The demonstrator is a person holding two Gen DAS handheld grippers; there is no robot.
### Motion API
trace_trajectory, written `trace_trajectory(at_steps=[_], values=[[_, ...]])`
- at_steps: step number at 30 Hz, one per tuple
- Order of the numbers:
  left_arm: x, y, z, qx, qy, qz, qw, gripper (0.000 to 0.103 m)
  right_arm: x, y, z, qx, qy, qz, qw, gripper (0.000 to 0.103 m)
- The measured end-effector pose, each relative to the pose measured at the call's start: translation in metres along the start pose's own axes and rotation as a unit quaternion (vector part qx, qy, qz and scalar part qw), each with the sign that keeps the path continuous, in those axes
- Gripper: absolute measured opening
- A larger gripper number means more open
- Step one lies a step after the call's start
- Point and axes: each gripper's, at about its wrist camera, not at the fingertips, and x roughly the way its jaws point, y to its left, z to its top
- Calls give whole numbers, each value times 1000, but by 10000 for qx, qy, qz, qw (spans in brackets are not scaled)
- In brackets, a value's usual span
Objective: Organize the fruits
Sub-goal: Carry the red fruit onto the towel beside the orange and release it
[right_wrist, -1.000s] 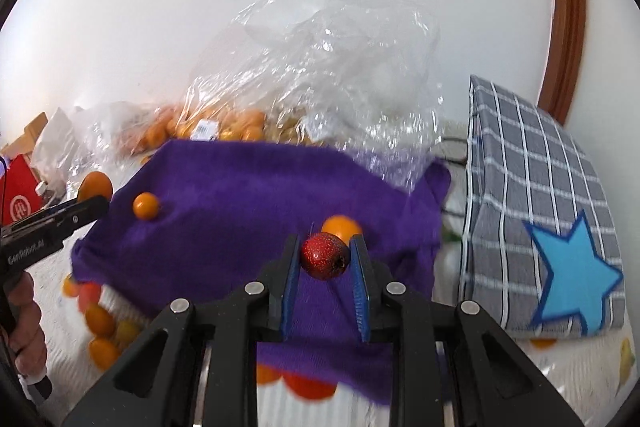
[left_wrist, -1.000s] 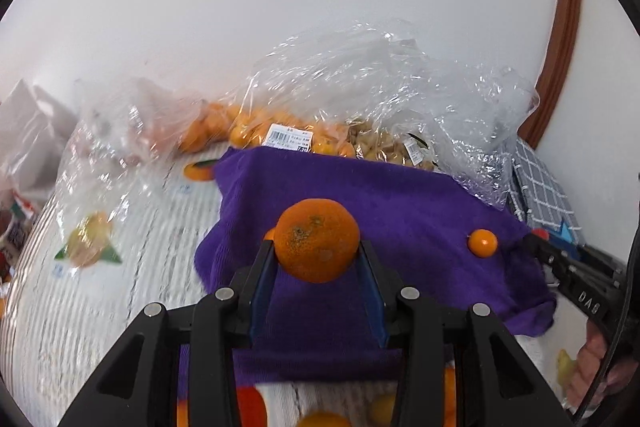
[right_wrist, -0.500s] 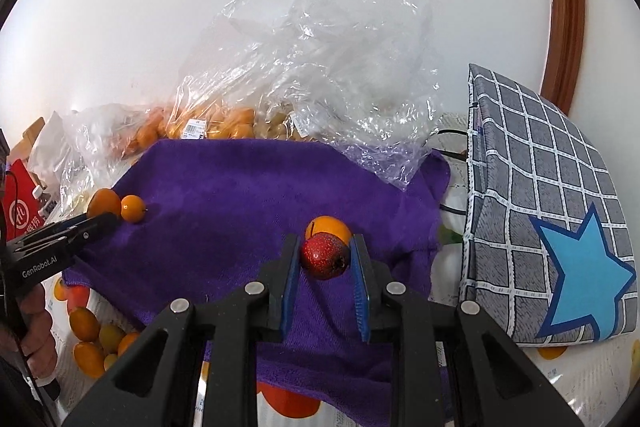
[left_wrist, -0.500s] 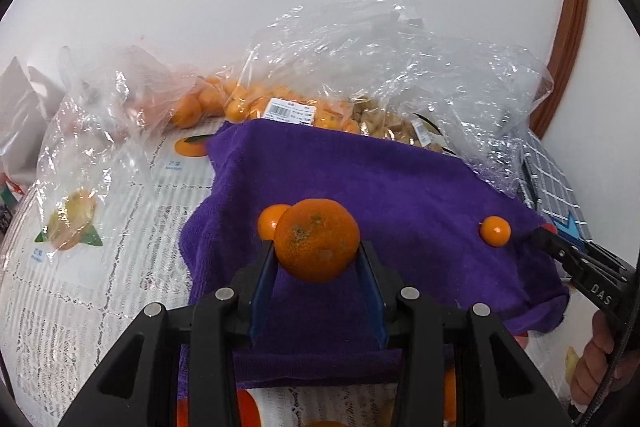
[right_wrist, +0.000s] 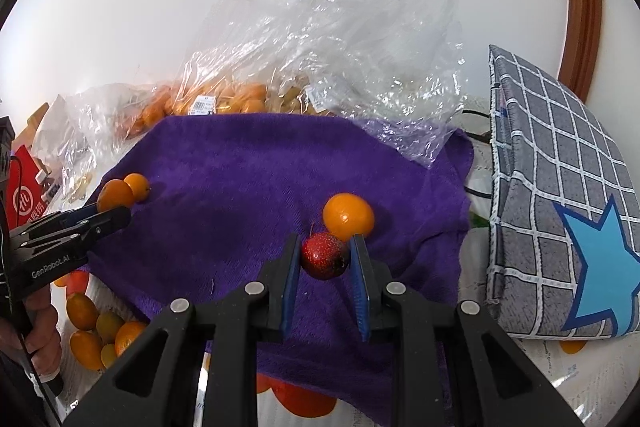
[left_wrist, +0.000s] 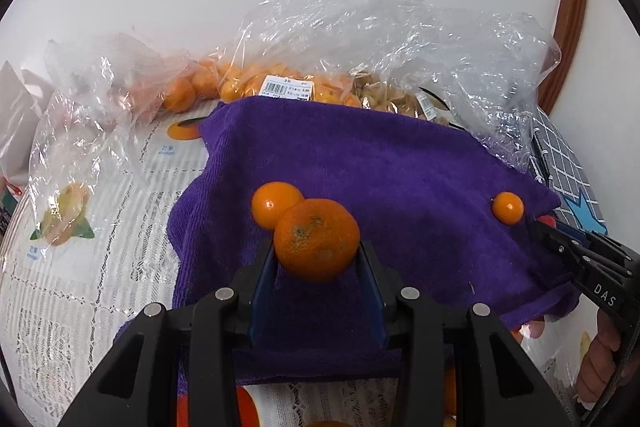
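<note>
Two loaded grippers have closed on the purple towel (left_wrist: 400, 163): left gripper (left_wrist: 316, 259) fingers clamped on a mandarin (left_wrist: 316, 239) at frame centre, now beside a small orange (left_wrist: 274, 203), right gripper (right_wrist: 325, 259) fingers clamped on a red fruit (right_wrist: 324, 255) near another orange (right_wrist: 348, 217), so release seems next.

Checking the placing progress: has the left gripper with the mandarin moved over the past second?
Yes. The left gripper, holding the mandarin, moved forward over the purple towel, toward the small orange fruit.

Purple towel (right_wrist: 248, 187), orange mandarin (left_wrist: 317, 239), speckled red fruit (right_wrist: 325, 255) — grey checked cushion (right_wrist: 560, 187) bearing a blue star.
</note>
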Motion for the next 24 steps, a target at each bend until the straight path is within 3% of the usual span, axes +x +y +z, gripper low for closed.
trace_trajectory(at_steps=[24], values=[[12,1,0,183,217,423,9987,39,17,-9,-4,102,476,-134,9987,24]])
